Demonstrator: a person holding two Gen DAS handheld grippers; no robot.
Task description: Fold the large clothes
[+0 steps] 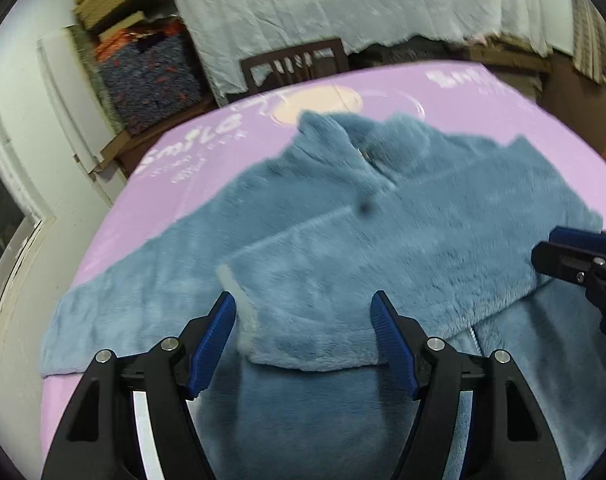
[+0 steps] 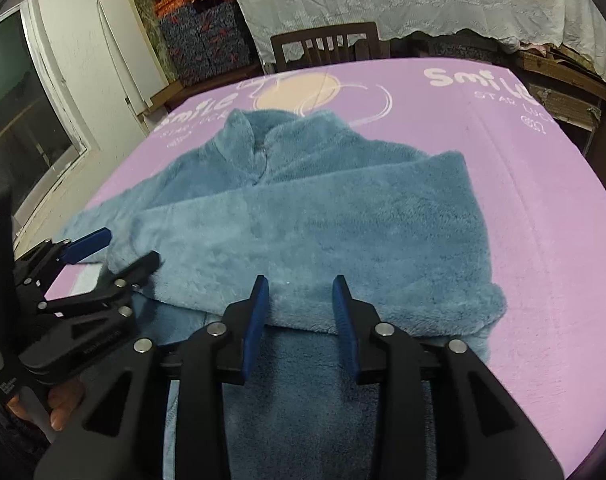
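Where the lilac cover (image 2: 543, 208) of the table shows around the garment, white lettering reads "Smile" twice in the right wrist view, once at the left beside a peach circle with white looping outlines and once at the far right, each with a smaller line beneath that seems to begin "STAR LUCK" but is too small to be sure of. A blue fleece jacket (image 2: 303, 216) lies flat on that cover, collar and zip pointing away toward a dark wooden chair (image 2: 327, 46), with one sleeve folded across the chest and its cuff near the left side. The left tongs (image 1: 303, 316) stand apart above the folded cuff, blue pads clear of the fleece. The right tongs (image 2: 301, 300) are also apart, narrower, over the lower edge of the folded sleeve, with nothing clamped between them. Only the right wrist view gives the writing sharply, shows a dark window at the left, and shows fingers (image 2: 65, 404) of the hand gripping the left tool's handle. The left wrist view is blurred; it alone shows the unfolded sleeve stretching out to the left edge of the table, and the right tongs entering from its right side. Both views show stacked boxes and a white lace cloth beyond.
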